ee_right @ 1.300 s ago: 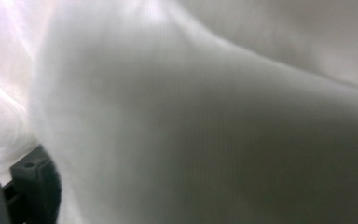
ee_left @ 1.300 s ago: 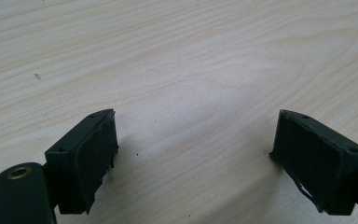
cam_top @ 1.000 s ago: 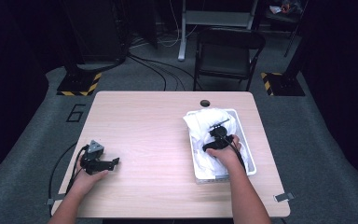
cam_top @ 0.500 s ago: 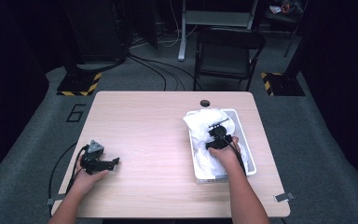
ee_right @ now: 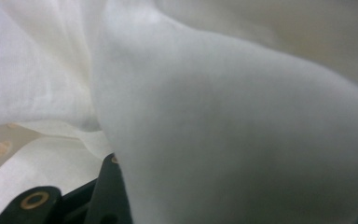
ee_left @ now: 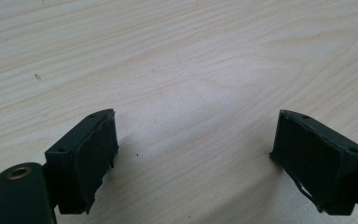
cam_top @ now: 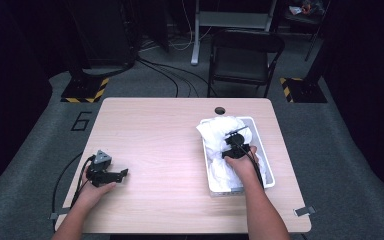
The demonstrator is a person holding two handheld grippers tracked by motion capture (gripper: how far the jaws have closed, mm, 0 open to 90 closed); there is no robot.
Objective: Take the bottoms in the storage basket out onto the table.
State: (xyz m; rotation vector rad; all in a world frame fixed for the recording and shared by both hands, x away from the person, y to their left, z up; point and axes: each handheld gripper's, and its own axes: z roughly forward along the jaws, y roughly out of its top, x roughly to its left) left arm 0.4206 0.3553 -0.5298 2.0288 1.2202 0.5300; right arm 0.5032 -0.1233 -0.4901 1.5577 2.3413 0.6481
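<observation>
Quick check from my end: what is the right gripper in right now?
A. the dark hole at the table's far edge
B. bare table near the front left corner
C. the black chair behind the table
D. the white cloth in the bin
D: the right gripper is down in the bin, its jaws just closed on a fold of the white cloth.

Right gripper jaws: the right gripper (cam_top: pixel 233 141) has just been closing; they stood wide apart a second ago and are now clamped on a fold of the white cloth (cam_top: pixel 220 135), as the right gripper view shows, with fabric (ee_right: pixel 223 140) bunched between them.

White cloth: the heap inside the white bin (cam_top: pixel 265 165) has changed shape a little around the gripper; the fold just beside the jaws is now pinched together, where earlier it lay loose.

Right hand: the right hand (cam_top: pixel 241 162) sits slightly lower into the bin's cloth than a second ago, though barely.
</observation>
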